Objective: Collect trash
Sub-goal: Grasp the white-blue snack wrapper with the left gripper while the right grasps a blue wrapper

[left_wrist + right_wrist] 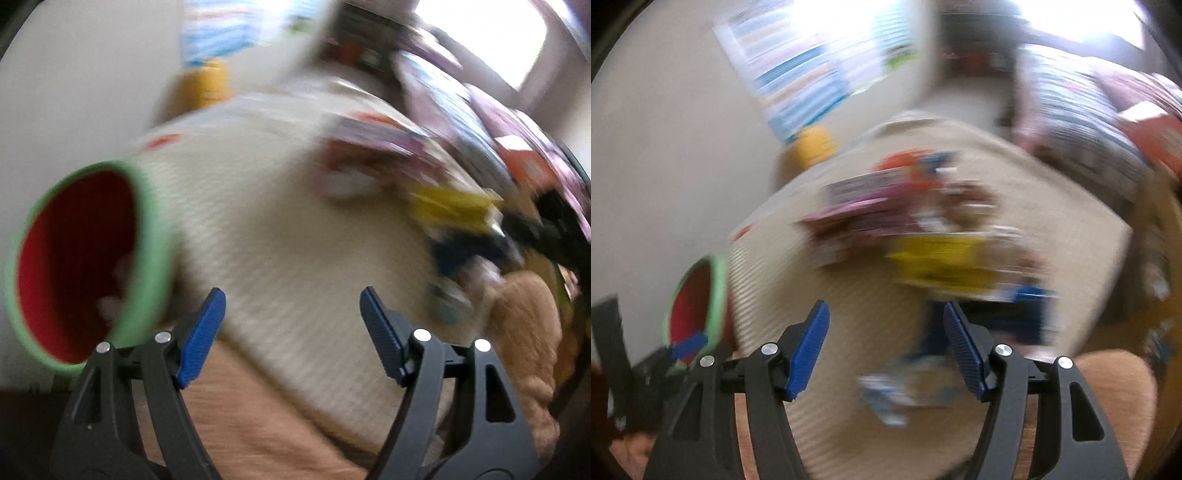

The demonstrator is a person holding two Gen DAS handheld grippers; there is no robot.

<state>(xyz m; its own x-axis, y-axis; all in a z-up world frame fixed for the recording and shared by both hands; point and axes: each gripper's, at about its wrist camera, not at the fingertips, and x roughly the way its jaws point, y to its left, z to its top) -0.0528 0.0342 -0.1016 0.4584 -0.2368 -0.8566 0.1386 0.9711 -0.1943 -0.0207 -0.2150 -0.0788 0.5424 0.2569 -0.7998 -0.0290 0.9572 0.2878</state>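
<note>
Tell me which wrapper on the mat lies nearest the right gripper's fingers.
The blue and white wrapper, just beyond the open right gripper. The yellow wrapper and the pink packet lie farther up the mat.

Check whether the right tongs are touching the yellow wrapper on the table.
Apart. The right wrist view shows the right tongs open with nothing between the pads, and the yellow wrapper lies farther up the table, with bare tabletop in between.

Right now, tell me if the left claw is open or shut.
Open: the left claw has its blue pads apart, with nothing between them.
</note>
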